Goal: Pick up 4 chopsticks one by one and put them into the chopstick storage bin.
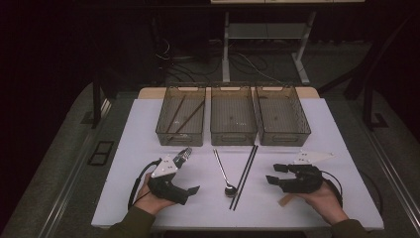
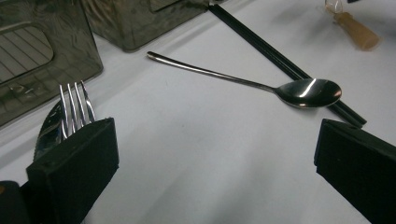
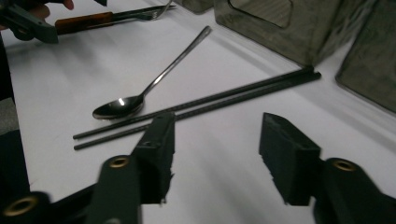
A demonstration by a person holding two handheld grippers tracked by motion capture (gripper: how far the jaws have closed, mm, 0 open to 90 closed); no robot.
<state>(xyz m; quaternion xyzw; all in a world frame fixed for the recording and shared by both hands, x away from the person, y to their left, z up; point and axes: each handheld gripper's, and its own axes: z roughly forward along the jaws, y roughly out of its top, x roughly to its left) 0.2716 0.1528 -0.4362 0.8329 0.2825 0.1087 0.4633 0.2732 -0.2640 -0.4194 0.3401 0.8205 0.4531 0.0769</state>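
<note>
A steel spoon (image 1: 224, 174) lies mid-table, its bowl toward me, touching a pair of black chopsticks (image 1: 246, 171). My left gripper (image 1: 190, 173) rests low at the left with its jaws wide apart and nothing between them. In the left gripper view (image 2: 219, 140) a fork (image 2: 74, 105) and a serrated knife blade (image 2: 46, 133) lie just outside its left jaw, and the spoon (image 2: 306, 91) is ahead. My right gripper (image 1: 272, 173) sits at the right, aimed at the chopsticks. Its jaws (image 3: 219, 130) stand partly apart over bare table, short of the chopsticks (image 3: 210, 105) and spoon (image 3: 116, 106).
Three translucent bins stand in a row at the back: the left bin (image 1: 163, 126) holds dark sticks, with the middle bin (image 1: 234, 134) and right bin (image 1: 297, 126) beside it. A light wooden piece (image 1: 286, 200) lies under the right hand. The white table top (image 1: 208, 208) has bare room near me.
</note>
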